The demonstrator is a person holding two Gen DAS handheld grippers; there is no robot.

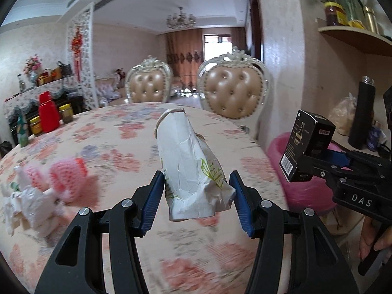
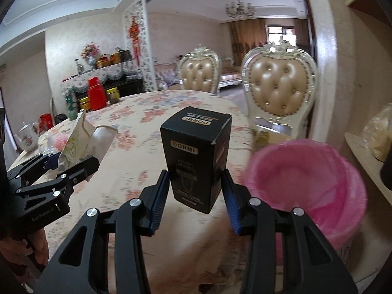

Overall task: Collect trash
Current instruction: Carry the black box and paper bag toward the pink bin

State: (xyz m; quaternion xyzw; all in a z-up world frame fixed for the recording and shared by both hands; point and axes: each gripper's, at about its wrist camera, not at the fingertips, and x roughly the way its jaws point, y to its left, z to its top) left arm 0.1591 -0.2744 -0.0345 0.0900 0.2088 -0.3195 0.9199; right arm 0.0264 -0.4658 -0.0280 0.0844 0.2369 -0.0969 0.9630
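Note:
My left gripper (image 1: 197,191) is shut on a crumpled white paper bag (image 1: 188,161) with green print and holds it above the floral table (image 1: 122,147). It also shows at the left of the right wrist view (image 2: 76,142). My right gripper (image 2: 196,191) is shut on a black DORMI box (image 2: 197,156) and holds it above the table, just left of the bin lined with a pink bag (image 2: 306,186). The box (image 1: 303,144) and the bin (image 1: 303,188) also show at the right of the left wrist view.
Pink foam nets (image 1: 66,176) and crumpled white trash (image 1: 31,205) lie on the table's left part. A red flask (image 1: 48,115) and jars (image 1: 65,113) stand at its far left edge. Two padded chairs (image 1: 235,93) stand behind the table. A side shelf (image 2: 367,161) is right of the bin.

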